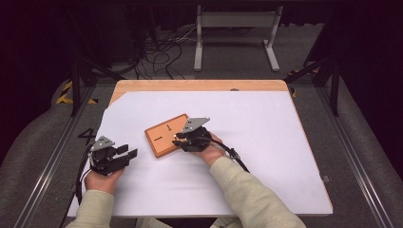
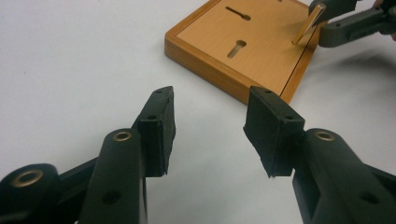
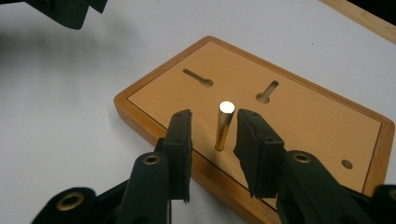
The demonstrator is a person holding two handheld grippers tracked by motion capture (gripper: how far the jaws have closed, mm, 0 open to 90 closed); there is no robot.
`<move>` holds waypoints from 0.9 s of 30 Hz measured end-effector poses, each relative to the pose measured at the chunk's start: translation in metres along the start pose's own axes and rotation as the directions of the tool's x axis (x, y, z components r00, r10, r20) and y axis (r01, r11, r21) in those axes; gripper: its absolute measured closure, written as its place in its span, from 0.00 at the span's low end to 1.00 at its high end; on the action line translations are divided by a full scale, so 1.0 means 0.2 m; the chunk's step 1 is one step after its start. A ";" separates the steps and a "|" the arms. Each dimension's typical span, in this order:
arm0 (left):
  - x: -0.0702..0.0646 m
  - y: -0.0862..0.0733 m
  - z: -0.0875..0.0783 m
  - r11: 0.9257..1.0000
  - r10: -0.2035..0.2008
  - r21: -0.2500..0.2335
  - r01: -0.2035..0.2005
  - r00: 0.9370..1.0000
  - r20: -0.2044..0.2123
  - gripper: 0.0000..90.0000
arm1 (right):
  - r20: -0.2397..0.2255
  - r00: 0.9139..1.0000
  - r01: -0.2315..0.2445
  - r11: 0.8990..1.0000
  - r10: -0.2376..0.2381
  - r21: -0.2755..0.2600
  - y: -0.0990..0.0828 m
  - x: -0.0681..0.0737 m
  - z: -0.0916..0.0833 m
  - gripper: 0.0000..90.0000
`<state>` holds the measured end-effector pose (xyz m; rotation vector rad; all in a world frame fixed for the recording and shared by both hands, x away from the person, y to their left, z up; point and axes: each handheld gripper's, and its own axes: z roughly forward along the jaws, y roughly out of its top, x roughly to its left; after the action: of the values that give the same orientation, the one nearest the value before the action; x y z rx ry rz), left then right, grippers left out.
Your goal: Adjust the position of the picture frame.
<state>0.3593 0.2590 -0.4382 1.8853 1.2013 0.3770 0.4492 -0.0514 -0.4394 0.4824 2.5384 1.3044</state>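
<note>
An orange wooden board with two keyhole slots lies on the white sheet. A brass pin stands upright near the board's edge. My right gripper straddles the pin. Its jaws are open, with a clear gap on the left side and the right pad very close to the pin. In the high view the right gripper sits at the board's near right corner. My left gripper rests left of the board, open, with nothing between its jaws. The left gripper view shows the board, the pin and the right gripper beyond.
A white sheet covers most of the wooden table. A small hole marks the board's far corner. Beyond the table stand a metal frame and floor cables. Dark rails run along both table sides.
</note>
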 end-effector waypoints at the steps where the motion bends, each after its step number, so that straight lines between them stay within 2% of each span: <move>1: 0.00 -0.01 -0.01 1.000 -0.001 0.004 0.001 1.000 -0.002 0.58 | -0.001 1.000 -0.001 1.000 0.001 -0.006 0.00 0.00 0.01 0.75; 4: 0.02 -0.03 -0.03 1.000 -0.013 0.002 0.013 1.000 -0.011 0.58 | -0.014 1.000 -0.008 1.000 0.008 -0.019 0.00 -0.01 0.03 0.76; 9: 0.03 -0.06 -0.05 1.000 -0.024 0.003 0.024 1.000 -0.018 0.58 | -0.019 1.000 -0.013 1.000 0.013 -0.001 0.02 0.00 0.06 0.78; 12: 0.03 -0.07 -0.06 1.000 -0.027 0.005 0.027 0.999 -0.022 0.58 | -0.007 1.000 -0.010 1.000 0.010 0.007 0.03 -0.02 0.07 0.91; 13: 0.03 -0.07 -0.07 1.000 -0.028 0.004 0.028 0.999 -0.023 0.58 | -0.004 1.000 -0.014 1.000 0.014 0.007 0.03 -0.03 0.07 0.92; 16: 0.04 -0.07 -0.06 0.999 -0.032 0.005 0.032 0.999 -0.021 0.58 | 0.022 1.000 0.016 1.000 -0.016 0.016 0.03 -0.01 0.06 0.93; 21: 0.02 -0.06 -0.03 1.000 -0.016 0.011 0.016 1.000 -0.008 0.58 | 0.046 0.999 0.006 0.999 -0.007 0.031 0.04 0.00 0.05 0.93; 24: 0.01 -0.05 -0.01 1.000 -0.007 0.015 0.007 1.000 0.000 0.58 | 0.049 0.999 -0.021 1.000 0.020 0.009 0.05 0.00 0.01 0.93; 27: 0.00 -0.04 0.00 1.000 0.002 0.019 -0.002 1.000 0.008 0.58 | 0.069 0.998 -0.009 1.000 0.009 -0.002 0.07 0.01 -0.02 0.93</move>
<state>0.3554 0.2605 -0.4446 1.9023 1.2019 0.3600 0.4489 -0.0461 -0.4266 0.5297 2.4815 1.2705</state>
